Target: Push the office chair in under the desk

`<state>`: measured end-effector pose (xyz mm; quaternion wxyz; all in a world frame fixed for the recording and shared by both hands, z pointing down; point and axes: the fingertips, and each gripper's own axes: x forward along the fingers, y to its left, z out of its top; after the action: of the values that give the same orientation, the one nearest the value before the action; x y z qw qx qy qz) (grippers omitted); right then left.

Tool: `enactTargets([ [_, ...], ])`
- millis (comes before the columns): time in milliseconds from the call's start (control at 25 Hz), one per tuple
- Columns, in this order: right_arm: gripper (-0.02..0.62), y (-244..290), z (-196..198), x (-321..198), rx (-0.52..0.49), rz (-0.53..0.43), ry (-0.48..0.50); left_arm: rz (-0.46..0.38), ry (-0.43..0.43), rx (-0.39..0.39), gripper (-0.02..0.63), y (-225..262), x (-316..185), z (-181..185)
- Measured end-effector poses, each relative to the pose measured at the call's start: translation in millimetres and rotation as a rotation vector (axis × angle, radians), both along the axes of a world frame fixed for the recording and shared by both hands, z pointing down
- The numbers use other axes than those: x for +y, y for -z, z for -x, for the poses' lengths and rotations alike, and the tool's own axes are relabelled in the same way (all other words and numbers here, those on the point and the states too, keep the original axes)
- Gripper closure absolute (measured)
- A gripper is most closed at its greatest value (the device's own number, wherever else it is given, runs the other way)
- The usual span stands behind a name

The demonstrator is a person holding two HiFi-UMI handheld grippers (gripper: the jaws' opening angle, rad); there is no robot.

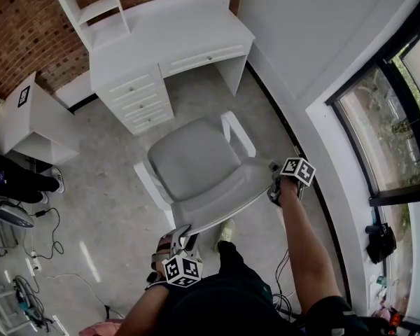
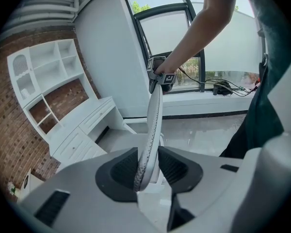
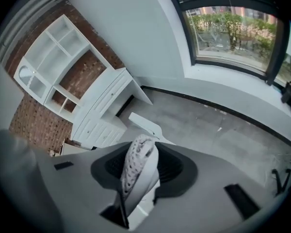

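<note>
At the far left, one small white cabinet point(image 1: 29, 114) with a black-and-white square marker on top stands against the red brick wall point(image 1: 17, 23). Below it, black cables point(image 1: 45, 240) trail over the grey floor point(image 1: 105, 208).

Next comes one white worktop point(image 1: 178, 30) with a shelf unit on its left end. A stack of three drawers point(image 1: 138, 103) sits under that end and one wide, shallow drawer point(image 1: 206, 58) under the top, with the knee space to its right.

The one grey office chair with a white frame point(image 1: 196, 161) stands on the floor in front of that worktop. It faces the worktop but is clear of it, not yet under it. Its two white armrests, one on the left point(image 1: 151, 185) and one on the right point(image 1: 238, 133), flank the seat. Its backrest point(image 1: 224, 200) is on the person's side.

There are two grippers, each with a marker cube. The left gripper point(image 1: 180, 235) grips the left end of the backrest's top edge. In its own view the left gripper point(image 2: 149, 171) has both black pads point(image 2: 123, 168) closed narrowly on the thin perforated rim. The right gripper point(image 1: 274, 185), on an outstretched bare arm point(image 1: 304, 250), clasps the right end of the same edge. In the right gripper view point(image 3: 143, 171) the rounded corner of the backrest fills the gap between the pads.

At the far right, one large black-framed window point(image 1: 378, 142) curves along the white wall.
</note>
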<state>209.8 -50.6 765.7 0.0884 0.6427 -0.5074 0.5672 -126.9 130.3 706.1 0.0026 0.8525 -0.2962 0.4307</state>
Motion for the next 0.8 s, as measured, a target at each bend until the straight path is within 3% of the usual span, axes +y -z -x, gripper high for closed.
enactTargets([
  [400, 0.500, -1.7, -10.2, 15.9, -0.014, 0.003, -0.066, 0.030, 0.001, 0.012, 0.472, -2.2, 2.4, -4.3],
  [800, 0.500, -4.2, -22.1, 44.7, -0.004, 0.018, -0.142, 0.038, -0.073, -0.011, 0.469, -5.5, -3.4, -2.7],
])
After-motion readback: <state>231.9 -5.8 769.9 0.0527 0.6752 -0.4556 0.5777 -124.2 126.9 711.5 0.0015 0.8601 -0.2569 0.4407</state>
